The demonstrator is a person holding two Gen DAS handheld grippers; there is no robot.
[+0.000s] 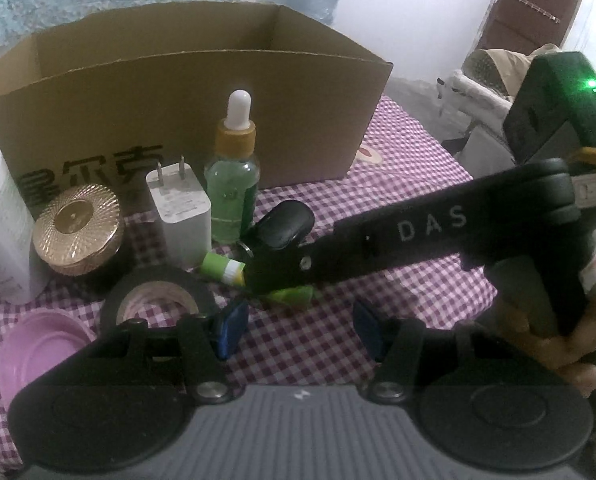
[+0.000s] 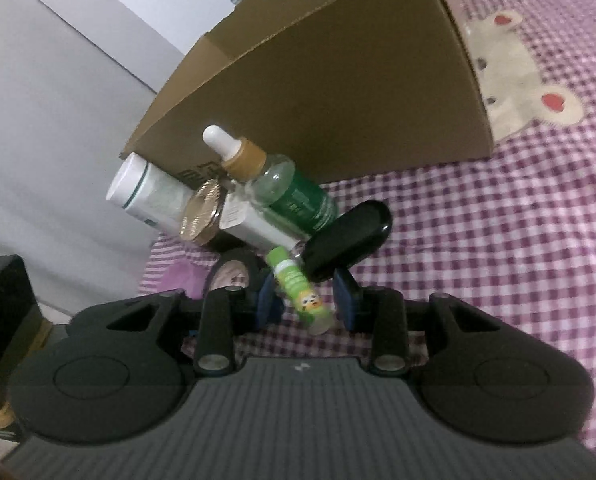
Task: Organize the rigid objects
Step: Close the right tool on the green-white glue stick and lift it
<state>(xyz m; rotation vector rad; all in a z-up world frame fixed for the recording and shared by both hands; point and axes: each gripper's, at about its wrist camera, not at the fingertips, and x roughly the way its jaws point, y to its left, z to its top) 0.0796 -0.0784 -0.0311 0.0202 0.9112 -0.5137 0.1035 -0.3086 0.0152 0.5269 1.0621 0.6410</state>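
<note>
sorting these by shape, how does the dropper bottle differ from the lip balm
The dropper bottle stands upright by the box; the lip balm lies on the cloth between the right gripper's open fingers. The bottle is clear, with green liquid and a white bulb; the balm is an opaque, much slimmer green tube. Both are green.

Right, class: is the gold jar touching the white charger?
Apart. The left wrist view shows checked cloth between the gold jar and the white charger.
</note>
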